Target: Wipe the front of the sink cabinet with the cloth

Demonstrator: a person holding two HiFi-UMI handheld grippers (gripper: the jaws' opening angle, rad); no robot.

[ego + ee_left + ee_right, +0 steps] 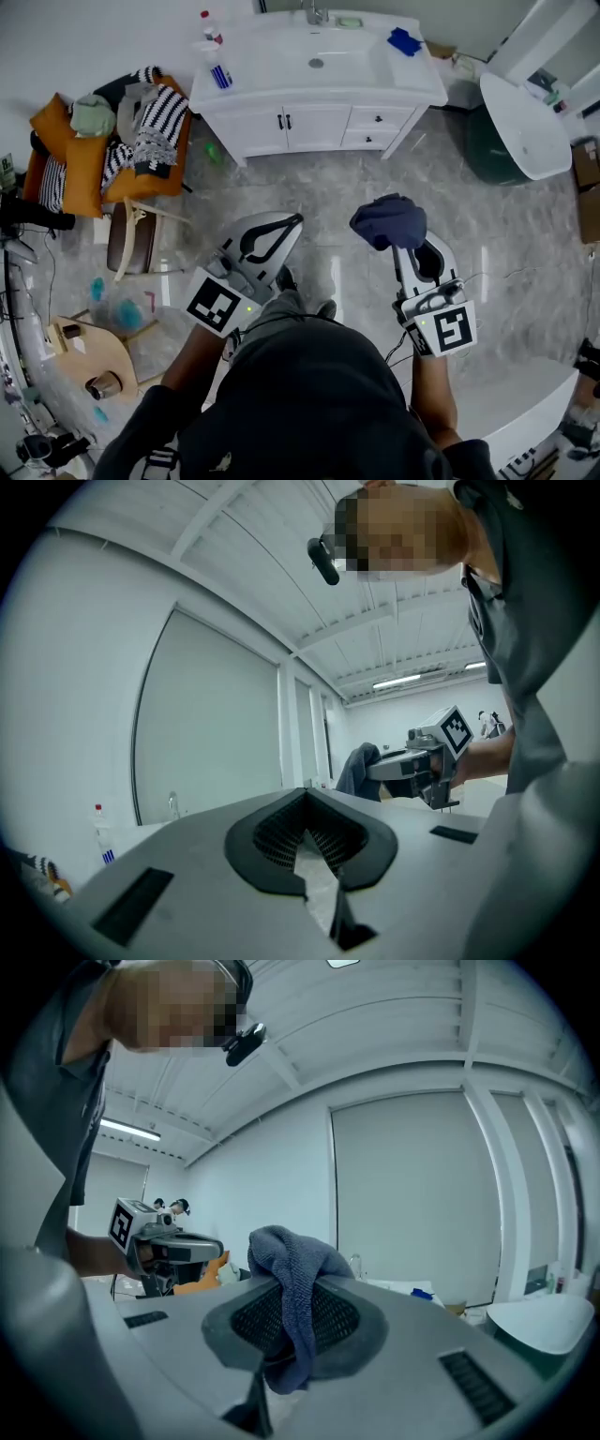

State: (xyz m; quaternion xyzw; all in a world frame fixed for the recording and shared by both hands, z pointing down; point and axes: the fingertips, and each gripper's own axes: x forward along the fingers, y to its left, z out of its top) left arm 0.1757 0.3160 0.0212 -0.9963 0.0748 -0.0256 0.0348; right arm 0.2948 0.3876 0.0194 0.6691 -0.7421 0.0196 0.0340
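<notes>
Left hand-held gripper closed, empty; right hand-held gripper clamped on cloth; both held forward.

Left claw, right claw: grey shells, black pads (square-marker cubes behind); dark shirt.

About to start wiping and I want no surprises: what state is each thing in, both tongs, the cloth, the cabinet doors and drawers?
Left tongs: shut, empty.
Right tongs: shut on the cloth.
Cloth: bunched, draped over the right tongs, held in the air.
Cabinet doors: both closed.
Drawers: closed.
</notes>
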